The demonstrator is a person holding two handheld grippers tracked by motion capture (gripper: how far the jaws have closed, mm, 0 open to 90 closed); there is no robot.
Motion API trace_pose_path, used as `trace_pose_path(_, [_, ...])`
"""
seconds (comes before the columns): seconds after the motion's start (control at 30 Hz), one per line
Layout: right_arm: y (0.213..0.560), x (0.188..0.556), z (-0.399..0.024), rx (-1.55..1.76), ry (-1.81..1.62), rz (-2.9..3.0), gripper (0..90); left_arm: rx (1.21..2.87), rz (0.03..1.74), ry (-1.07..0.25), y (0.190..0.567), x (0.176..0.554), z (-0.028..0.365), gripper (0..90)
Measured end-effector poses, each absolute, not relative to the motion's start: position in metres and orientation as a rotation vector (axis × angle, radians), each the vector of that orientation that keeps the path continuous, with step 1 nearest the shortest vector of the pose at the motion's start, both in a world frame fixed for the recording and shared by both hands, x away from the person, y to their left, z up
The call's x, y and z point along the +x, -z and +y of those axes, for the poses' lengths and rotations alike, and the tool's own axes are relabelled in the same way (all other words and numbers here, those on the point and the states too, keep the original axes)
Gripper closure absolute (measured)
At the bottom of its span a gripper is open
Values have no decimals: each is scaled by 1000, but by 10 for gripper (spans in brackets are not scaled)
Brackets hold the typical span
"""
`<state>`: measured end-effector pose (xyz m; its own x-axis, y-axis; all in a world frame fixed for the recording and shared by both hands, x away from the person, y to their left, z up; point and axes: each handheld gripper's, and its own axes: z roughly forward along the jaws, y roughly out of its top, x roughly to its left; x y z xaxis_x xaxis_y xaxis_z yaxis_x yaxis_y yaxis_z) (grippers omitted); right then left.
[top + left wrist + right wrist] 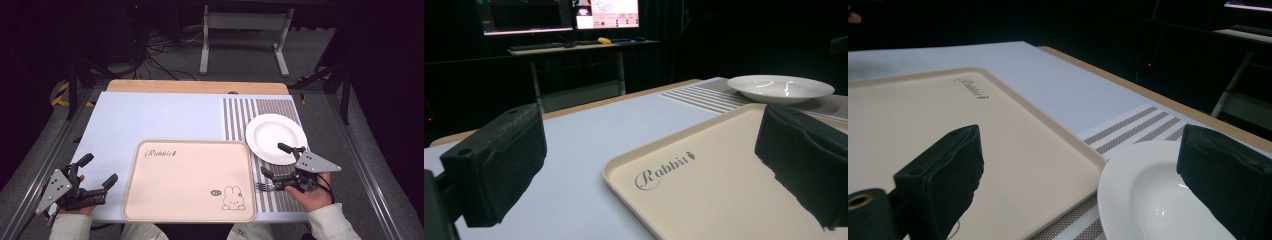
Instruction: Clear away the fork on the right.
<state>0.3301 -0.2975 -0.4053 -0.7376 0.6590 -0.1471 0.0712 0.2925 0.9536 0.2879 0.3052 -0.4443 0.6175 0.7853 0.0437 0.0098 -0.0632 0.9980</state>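
High view: a beige tray (187, 180) with a rabbit drawing lies at the near middle of the pale blue table (150, 117). At about two o'clock from the tray, a white plate (276, 138) sits on a striped placemat (240, 117). The right gripper (277, 161) hovers at the plate's near edge, about five o'clock from its centre, jaws spread wide with nothing between them. Just beside its lower jaw, at the tray's three o'clock side, a small fork (262, 187) lies on the placemat. The left gripper (98, 170) sits at the tray's nine o'clock side, jaws wide and empty.

Left gripper view: the two black jaws stand far apart; between them show the table (589, 135) and the tray (724, 185) with its "Rabbit" lettering. The plate (781, 88) lies at one o'clock, well beyond.

Right gripper view: the jaws are wide apart and grip nothing. The plate (1148, 200) lies under the right-hand jaw at five o'clock, touching the tray (1013, 145) corner; the placemat (1133, 125) shows at one o'clock.
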Motion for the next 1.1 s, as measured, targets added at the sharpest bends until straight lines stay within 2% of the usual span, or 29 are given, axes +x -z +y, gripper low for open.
trace_pose_path(0.43, [377, 341, -294, 551, -1266, 2246, 70, 1506, 715, -733, 445, 288, 307, 9])
trace_pose_path(1.1, [369, 354, -291, 441, -904, 2567, 78, 1507, 713, -725, 445, 288, 307, 9])
